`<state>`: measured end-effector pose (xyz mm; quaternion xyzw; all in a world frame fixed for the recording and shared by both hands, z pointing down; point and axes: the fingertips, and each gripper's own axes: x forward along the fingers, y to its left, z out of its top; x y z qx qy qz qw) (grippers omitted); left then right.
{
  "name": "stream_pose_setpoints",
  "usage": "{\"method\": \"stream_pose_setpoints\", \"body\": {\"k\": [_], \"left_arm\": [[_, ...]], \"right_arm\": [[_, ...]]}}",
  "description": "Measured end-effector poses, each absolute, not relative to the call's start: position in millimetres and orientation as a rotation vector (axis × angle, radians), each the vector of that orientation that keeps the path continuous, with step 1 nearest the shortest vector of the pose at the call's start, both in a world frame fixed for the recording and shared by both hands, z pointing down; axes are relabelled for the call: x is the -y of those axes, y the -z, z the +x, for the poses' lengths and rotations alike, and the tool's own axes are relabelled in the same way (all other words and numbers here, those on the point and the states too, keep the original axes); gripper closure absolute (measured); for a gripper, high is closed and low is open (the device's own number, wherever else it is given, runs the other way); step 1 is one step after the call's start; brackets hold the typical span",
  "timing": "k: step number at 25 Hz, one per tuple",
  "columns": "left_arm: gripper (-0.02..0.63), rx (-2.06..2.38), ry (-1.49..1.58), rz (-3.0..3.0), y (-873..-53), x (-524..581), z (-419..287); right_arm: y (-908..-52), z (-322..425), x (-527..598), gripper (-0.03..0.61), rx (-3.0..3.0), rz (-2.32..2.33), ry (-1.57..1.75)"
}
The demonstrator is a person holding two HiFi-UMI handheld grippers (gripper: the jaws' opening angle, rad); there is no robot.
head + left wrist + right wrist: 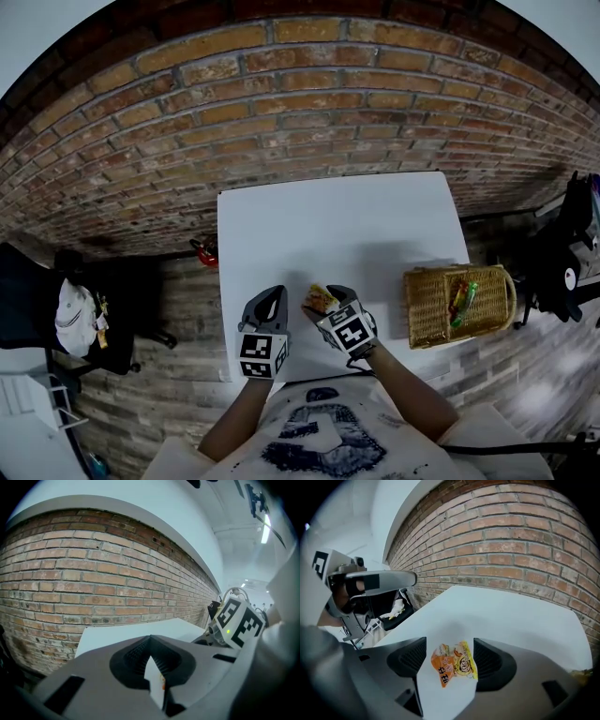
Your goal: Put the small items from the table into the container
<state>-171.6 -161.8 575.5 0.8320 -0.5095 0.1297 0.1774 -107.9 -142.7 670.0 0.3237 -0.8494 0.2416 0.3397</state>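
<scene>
1. Desk (337, 225). In the head view I find one loose item on the white top, near the front edge. The rest of the surface shows nothing else to collect, so I judge the task to be close to its end.

2. Wicker basket (427, 309). This is the container. It stands at the right edge of the desk, well apart from the remaining item. It already holds a green packet (466, 298) with something red (457, 306) just beside it (I cannot make out what the red thing is). At least that part of the job is done.

3. Left tongs (150, 641). The jaws are closed tip to tip with nothing visibly held. They hang over the front of the desk, beside the right tongs, and I judge them idle.

4. Right tongs (450, 644). The jaws are spread wide and angled down at the desk. The pads stand on either side of the item, with a gap at each pad and no grip.

5. Orange-and-yellow snack packet (452, 665). It lies crumpled on the desk between the right tongs' pads and is not yet in the basket. What is left: close on it, carry it across to the basket and release it there.
</scene>
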Motion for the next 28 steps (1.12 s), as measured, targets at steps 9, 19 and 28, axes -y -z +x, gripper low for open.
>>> {"method": "stream_pose_setpoints", "body": {"k": [9,19,28], "left_arm": [[0.568,1.415,-0.375,2.358,-577.9,159.9,-167.5],[0.568,1.41,-0.38,2.353,-580.7,155.8,-172.7],[0.568,1.422,-0.368,2.336,-582.0,152.9,-178.6]], "right_arm": [[-702.4,-108.0,138.6,0.282,2.127,0.793,-0.574],[-719.2,-111.6,138.4,0.282,2.085,0.76,-0.593],[-732.1,-105.4,143.1,0.284,2.075,0.82,-0.682]]}}
